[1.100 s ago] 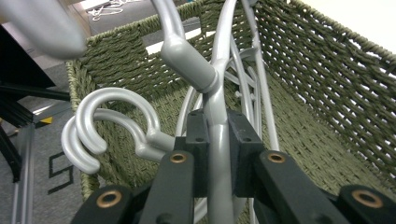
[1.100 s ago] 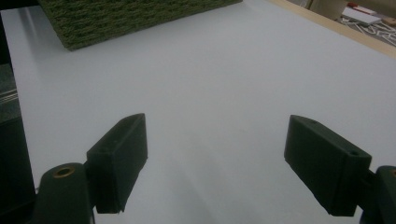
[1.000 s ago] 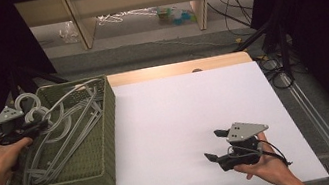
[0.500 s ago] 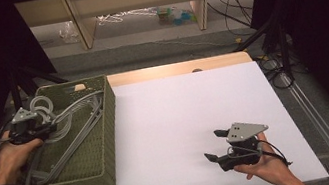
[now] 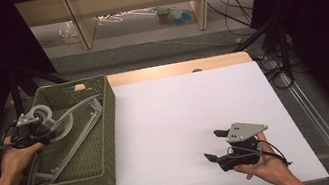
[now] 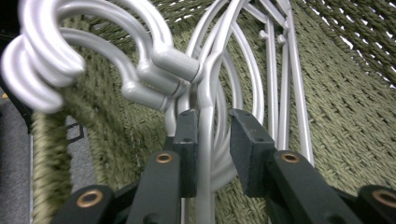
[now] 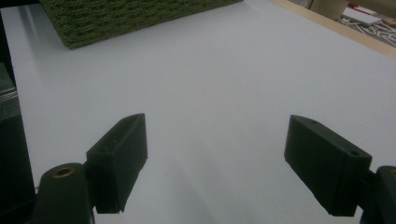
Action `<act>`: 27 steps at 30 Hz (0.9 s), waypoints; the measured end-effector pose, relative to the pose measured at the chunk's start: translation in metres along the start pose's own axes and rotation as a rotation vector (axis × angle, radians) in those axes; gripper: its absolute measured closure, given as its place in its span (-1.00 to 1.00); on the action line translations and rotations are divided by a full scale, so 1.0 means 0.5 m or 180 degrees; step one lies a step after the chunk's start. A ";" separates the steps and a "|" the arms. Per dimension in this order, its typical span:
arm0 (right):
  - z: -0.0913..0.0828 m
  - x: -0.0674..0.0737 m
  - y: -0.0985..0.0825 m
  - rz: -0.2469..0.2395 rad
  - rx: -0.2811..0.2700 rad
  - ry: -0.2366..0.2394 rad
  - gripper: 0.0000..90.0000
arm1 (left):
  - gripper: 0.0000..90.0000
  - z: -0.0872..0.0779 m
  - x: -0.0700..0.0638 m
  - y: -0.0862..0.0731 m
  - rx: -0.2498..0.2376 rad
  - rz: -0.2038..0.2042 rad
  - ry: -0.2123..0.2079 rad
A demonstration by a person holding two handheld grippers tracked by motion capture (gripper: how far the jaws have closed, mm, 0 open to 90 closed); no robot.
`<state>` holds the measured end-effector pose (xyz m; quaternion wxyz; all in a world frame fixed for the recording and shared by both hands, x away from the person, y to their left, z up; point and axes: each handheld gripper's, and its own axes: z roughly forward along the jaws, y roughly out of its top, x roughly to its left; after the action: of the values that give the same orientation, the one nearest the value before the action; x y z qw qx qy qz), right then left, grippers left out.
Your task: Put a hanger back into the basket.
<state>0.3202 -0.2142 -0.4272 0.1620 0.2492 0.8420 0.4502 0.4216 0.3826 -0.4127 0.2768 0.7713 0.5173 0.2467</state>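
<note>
Several silver-grey plastic hangers (image 5: 76,121) lie in a green woven basket (image 5: 111,132) at the table's left edge. My left gripper (image 5: 47,134) reaches into the basket by the hangers' hooks. In the left gripper view its jaws (image 6: 212,119) have just been opening. One hanger's neck (image 6: 205,98) runs between them, lying against the left pad and apart from the right one. Near the front right of the table my right gripper (image 5: 213,145) rests open, with nothing but the white tabletop between its pads (image 7: 215,140).
The white tabletop (image 5: 180,105) stretches from the basket to the right edge. A bare wooden strip (image 5: 174,69) runs along its far side. Black stand legs (image 5: 18,81) rise beside the basket's far left corner. Cables (image 5: 275,66) hang off the far right corner.
My left hand has sunk and shifted toward the basket's inside, and the hangers have come down with it to lie lower in the basket. The right hand has kept still.
</note>
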 end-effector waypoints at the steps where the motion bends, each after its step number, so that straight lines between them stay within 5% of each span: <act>1: 0.000 -0.001 0.000 0.0006 -0.0007 -0.0002 -0.51 | 0.56 -0.003 0.002 -0.001 -0.0030 -0.0028 -0.0007; 5: 0.000 -0.001 0.000 0.0022 -0.0017 -0.0016 -0.51 | 0.42 -0.027 0.001 0.002 -0.0232 -0.0134 -0.0001; 8: 0.000 0.000 0.000 0.0030 -0.0013 -0.0006 -0.51 | 0.19 -0.047 -0.016 0.009 -0.0548 -0.0357 0.0000; 15: 0.000 -0.002 0.000 0.0057 -0.0029 -0.0022 -0.51 | -0.07 -0.111 -0.079 0.027 -0.0941 -0.0291 -0.0142; 20: 0.001 0.000 0.002 0.0059 -0.0038 -0.0009 -0.51 | -0.14 -0.141 -0.106 0.027 -0.1067 -0.0260 -0.0147; 25: 0.002 0.000 0.001 0.0066 -0.0036 -0.0014 -0.51 | -0.18 -0.170 -0.142 0.022 -0.1194 -0.0386 -0.0367; 27: 0.001 0.000 0.000 0.0069 -0.0039 -0.0018 -0.51 | -0.19 -0.180 -0.170 0.020 -0.1203 -0.0317 -0.0455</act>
<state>0.3207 -0.2137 -0.4274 0.1610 0.2585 0.8361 0.4563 0.3387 0.3153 -0.3488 0.4644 0.6947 0.4783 0.2700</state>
